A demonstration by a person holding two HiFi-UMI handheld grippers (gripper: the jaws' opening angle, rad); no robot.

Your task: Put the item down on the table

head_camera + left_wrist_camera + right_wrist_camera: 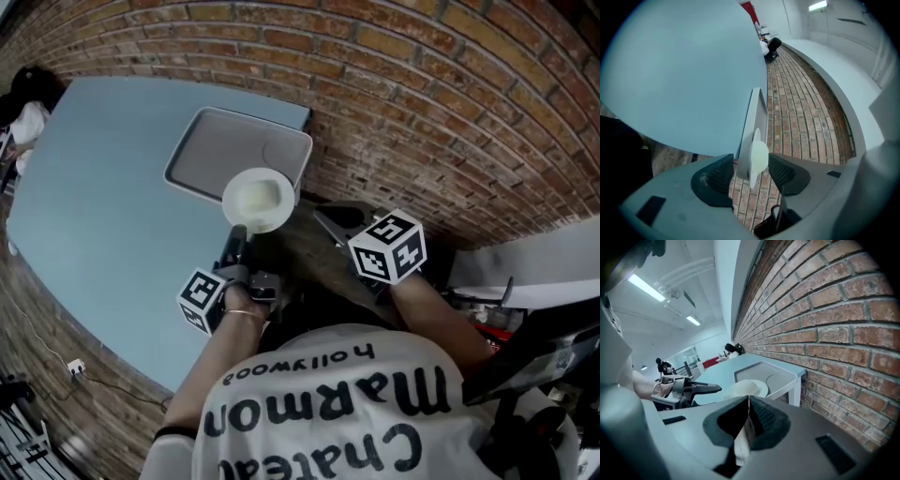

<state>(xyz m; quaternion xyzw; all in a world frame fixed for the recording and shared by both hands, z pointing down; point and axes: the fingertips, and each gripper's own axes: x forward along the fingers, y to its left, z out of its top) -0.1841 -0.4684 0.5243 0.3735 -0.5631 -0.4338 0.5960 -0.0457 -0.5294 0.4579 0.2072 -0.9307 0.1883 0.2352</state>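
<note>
Evidently the left gripper point(751, 161) stands wide open astride the bowl point(258, 199), not clamping it, leaving it apparently seated on the tray's point(202, 155) near corner on the table point(94, 206), while the right gripper point(748, 401) hangs shut and empty.

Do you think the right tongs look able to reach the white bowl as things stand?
Probably yes: the white bowl lies ahead of the right tongs, nothing between; the open left tongs straddle its rim.
</note>
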